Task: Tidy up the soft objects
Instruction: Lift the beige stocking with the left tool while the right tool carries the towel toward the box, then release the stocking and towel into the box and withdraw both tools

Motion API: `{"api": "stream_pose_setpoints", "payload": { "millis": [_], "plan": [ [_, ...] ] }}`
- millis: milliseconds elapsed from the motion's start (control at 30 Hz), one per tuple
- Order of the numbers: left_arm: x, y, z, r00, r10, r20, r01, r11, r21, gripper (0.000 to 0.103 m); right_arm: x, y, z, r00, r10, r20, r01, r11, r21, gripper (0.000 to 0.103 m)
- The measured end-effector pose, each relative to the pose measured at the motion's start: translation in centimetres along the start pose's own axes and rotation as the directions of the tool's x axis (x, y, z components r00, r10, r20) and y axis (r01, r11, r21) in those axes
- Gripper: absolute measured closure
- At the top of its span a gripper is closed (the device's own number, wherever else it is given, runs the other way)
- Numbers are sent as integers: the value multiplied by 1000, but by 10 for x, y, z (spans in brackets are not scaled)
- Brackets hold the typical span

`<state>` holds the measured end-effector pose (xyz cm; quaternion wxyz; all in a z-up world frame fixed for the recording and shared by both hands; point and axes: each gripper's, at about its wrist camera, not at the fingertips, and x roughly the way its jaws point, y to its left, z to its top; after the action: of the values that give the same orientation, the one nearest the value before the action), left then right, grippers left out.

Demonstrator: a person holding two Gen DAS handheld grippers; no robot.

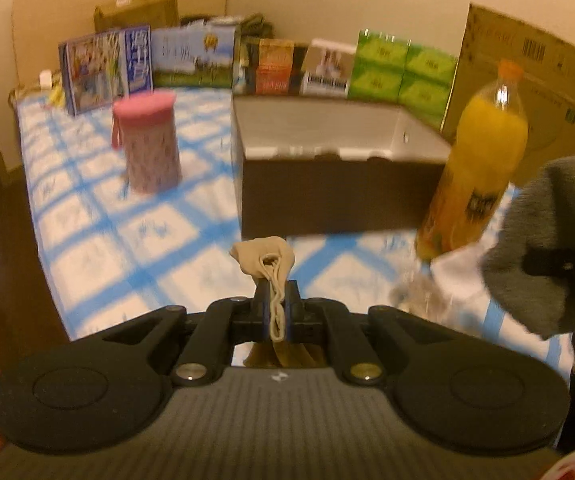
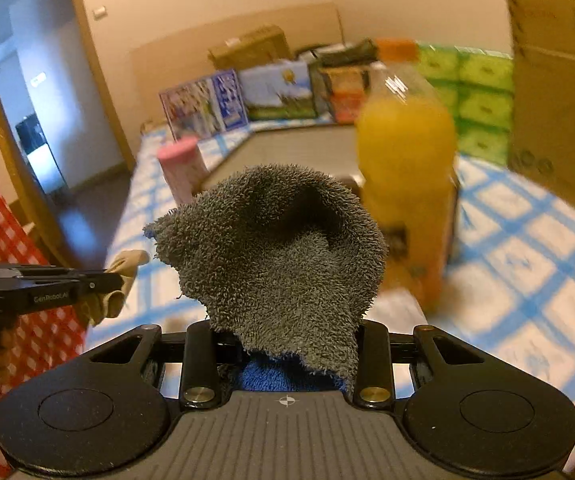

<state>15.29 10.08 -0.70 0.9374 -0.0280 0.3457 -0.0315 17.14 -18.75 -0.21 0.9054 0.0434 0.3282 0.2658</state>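
My left gripper (image 1: 277,288) is shut on a beige stocking (image 1: 268,258), which bunches above the fingertips and hangs below them, held above the blue-checked tablecloth (image 1: 127,240). It also shows in the right wrist view (image 2: 121,276) at the left. My right gripper (image 2: 287,340) is shut on a grey terry towel (image 2: 279,244) with a blue underside; the towel covers its fingertips. The towel shows at the right edge of the left wrist view (image 1: 547,240). An open brown box (image 1: 335,184) with a pale inside stands ahead.
An orange juice bottle (image 1: 483,160) stands right of the brown box, close to the towel. A pink cylindrical pouch (image 1: 149,144) stands to the left. Books and green boxes (image 1: 399,68) line the back. A large cardboard box (image 2: 559,92) stands at the right. A red-checked cloth (image 2: 3,240) is at the left.
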Motion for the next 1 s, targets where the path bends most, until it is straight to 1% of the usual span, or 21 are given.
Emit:
{"api": "stream_pose_setpoints", "payload": {
  "millis": [167,267,333,433,533,633,833,900,933,967,1000],
  "plan": [
    [5,4,46,997,-17,74,15,999,34,97,33,15,46,998,19,59,-19,1000,-12,67],
    [15,6,74,994,-33,107,28,998,50,97,55,23,75,995,-6,104,8,1000,-27,67],
    [23,7,92,991,-40,128,32,998,63,97,72,24,93,992,-27,126,29,999,-16,67],
    [42,8,121,987,-59,146,48,996,76,97,101,26,118,988,-77,135,76,997,10,67],
    [67,11,144,987,-79,141,69,995,74,97,130,27,137,981,-147,124,145,989,21,66],
    [94,14,161,987,-97,131,88,993,76,97,158,22,149,971,-213,104,212,977,24,66],
    [146,16,179,989,-121,88,112,989,98,97,207,-7,161,946,-319,48,314,945,88,65],
    [161,13,183,989,-122,78,112,987,117,97,219,-17,165,938,-343,39,337,934,117,62],
    [168,12,184,990,-122,75,113,986,122,97,225,-20,168,935,-353,38,346,929,131,56],
    [175,12,185,990,-126,70,117,985,126,97,227,-24,168,932,-360,40,352,925,144,43],
    [181,11,186,989,-130,67,121,985,127,97,232,-27,170,928,-370,41,359,920,156,36]
  ]
}}
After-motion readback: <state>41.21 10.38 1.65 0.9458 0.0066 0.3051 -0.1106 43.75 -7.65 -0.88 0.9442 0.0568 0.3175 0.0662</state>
